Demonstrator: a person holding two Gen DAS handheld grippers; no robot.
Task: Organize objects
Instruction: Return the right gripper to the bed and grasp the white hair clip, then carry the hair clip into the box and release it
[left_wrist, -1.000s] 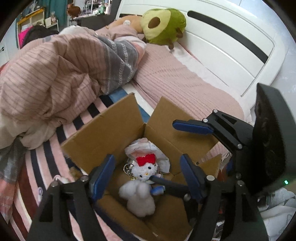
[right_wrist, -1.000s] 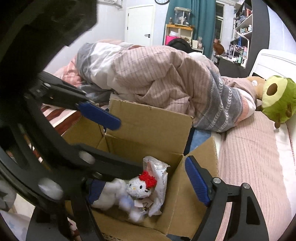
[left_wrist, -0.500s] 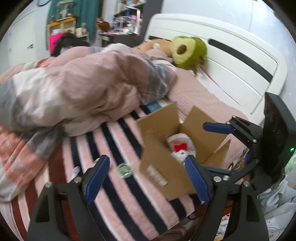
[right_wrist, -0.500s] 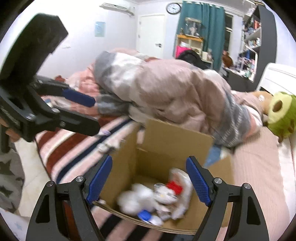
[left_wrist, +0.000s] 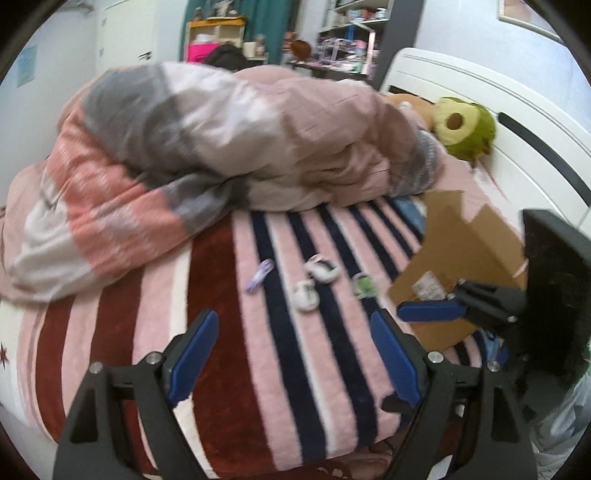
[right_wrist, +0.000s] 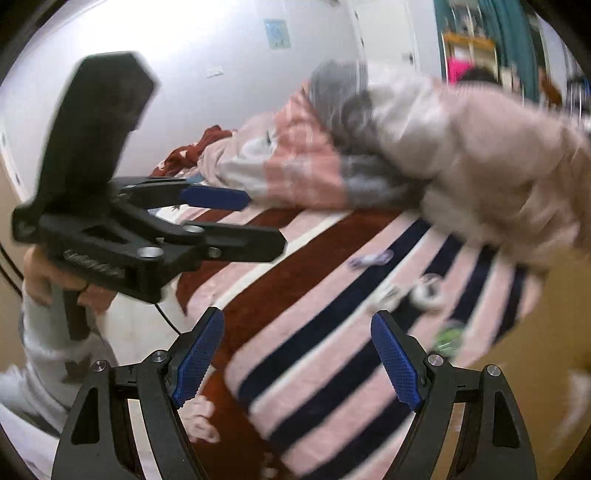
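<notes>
Small items lie on the striped blanket (left_wrist: 280, 332): a purple piece (left_wrist: 259, 275), two white pieces (left_wrist: 322, 268) (left_wrist: 304, 295) and a green round piece (left_wrist: 364, 284). The cardboard box (left_wrist: 461, 258) stands at the right. My left gripper (left_wrist: 293, 354) is open and empty, above the blanket short of the items. My right gripper (right_wrist: 297, 356) is open and empty over the blanket's near edge. In the blurred right wrist view the purple piece (right_wrist: 371, 258), a white piece (right_wrist: 426, 291) and the green piece (right_wrist: 448, 338) show ahead to the right.
A bunched pink and grey duvet (left_wrist: 221, 155) covers the back of the bed. An avocado plush (left_wrist: 467, 131) lies by the white headboard (left_wrist: 517, 122). The left gripper's body (right_wrist: 122, 229) and the hand holding it fill the left of the right wrist view.
Both grippers have pulled back out of the box and swung left across the bed. The box with the white plush has passed to the right; the small items on the blanket came into view.
</notes>
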